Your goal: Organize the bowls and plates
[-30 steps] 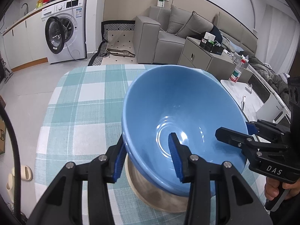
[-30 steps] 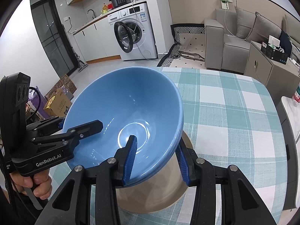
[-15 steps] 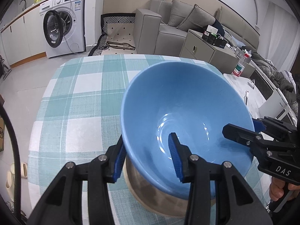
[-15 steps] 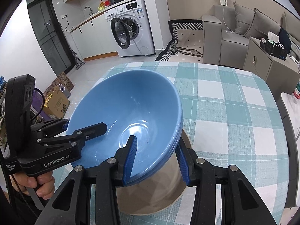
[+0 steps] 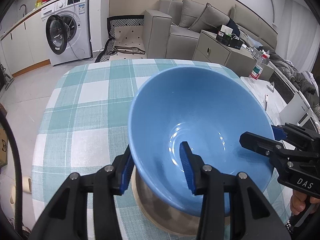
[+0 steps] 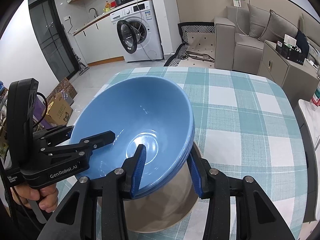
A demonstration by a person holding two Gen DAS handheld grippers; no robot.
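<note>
A stack of blue bowls hangs tilted just above a steel bowl, which stands on the checked tablecloth. My left gripper is shut on the stack's near-left rim, one blue pad inside and one outside. My right gripper is shut on the opposite rim in the same way. Each gripper shows in the other's view: the right gripper and the left gripper, both on the rim. The layered rims show at the stack's right edge in the right wrist view.
The tablecloth lies bare beyond the bowls. A white side table with a bottle stands off the table's right side. Cardboard boxes sit on the floor to the left. A washing machine and a sofa are farther back.
The left gripper has shifted slightly with the stack, so a little more table shows beyond it. Both grips look unchanged.
</note>
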